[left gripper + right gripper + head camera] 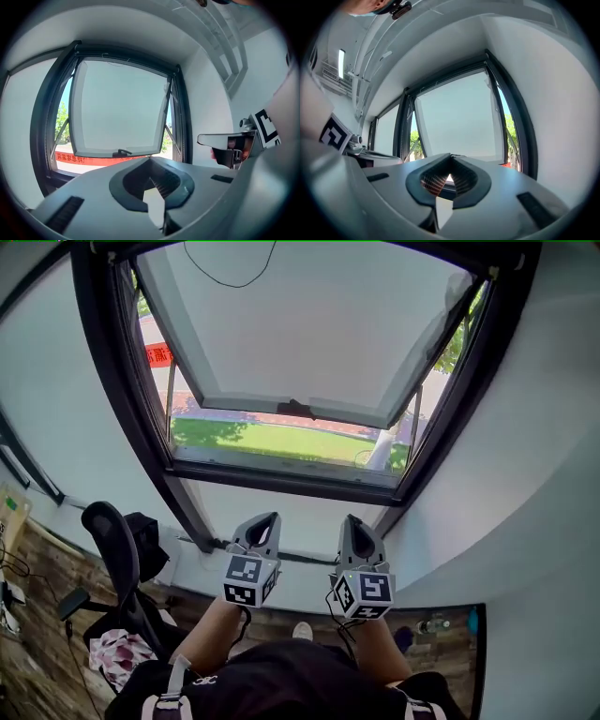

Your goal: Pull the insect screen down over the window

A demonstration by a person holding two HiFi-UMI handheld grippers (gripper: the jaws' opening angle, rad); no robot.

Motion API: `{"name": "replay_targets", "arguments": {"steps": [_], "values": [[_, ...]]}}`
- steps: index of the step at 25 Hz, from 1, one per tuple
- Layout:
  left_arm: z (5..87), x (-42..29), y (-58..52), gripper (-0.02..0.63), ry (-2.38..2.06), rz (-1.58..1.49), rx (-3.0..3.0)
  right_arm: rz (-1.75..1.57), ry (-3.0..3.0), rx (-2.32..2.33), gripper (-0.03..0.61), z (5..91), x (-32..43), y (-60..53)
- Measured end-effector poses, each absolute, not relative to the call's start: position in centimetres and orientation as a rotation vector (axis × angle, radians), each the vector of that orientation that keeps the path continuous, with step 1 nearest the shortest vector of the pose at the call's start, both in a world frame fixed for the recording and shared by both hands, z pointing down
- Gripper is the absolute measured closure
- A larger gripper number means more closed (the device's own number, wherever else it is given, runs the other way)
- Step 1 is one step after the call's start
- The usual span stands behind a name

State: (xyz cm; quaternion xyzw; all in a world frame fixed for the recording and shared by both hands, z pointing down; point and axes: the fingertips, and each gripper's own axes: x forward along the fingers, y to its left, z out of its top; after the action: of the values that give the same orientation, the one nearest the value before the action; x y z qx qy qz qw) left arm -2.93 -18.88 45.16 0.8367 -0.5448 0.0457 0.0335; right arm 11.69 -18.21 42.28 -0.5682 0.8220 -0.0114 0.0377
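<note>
A dark-framed window (281,479) faces me, its frosted sash (291,334) tilted open outward, with a dark handle (295,409) on its lower edge. A thin dark cord (230,279) loops down from the top of the frame; I cannot make out the insect screen itself. My left gripper (272,518) and right gripper (349,519) are side by side below the sill, pointing at the window and apart from it. Both are shut with nothing between the jaws. The sash (117,108) fills the left gripper view beyond the left gripper (150,161). It (459,117) also stands ahead of the right gripper (450,157).
White wall flanks the window on both sides. A black office chair (112,549) with cloth on its seat stands on the wood floor at lower left. Small bottles (436,624) sit on the floor at lower right. Grass and trees lie outside.
</note>
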Motion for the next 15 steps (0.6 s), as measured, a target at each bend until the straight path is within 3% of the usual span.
{"name": "replay_targets", "arguments": {"steps": [15], "values": [[42.8, -1.4, -31.5, 0.600, -1.698, 0.171, 2.611, 0.008, 2.467, -1.812, 0.574, 40.5, 14.8, -29.9]]}}
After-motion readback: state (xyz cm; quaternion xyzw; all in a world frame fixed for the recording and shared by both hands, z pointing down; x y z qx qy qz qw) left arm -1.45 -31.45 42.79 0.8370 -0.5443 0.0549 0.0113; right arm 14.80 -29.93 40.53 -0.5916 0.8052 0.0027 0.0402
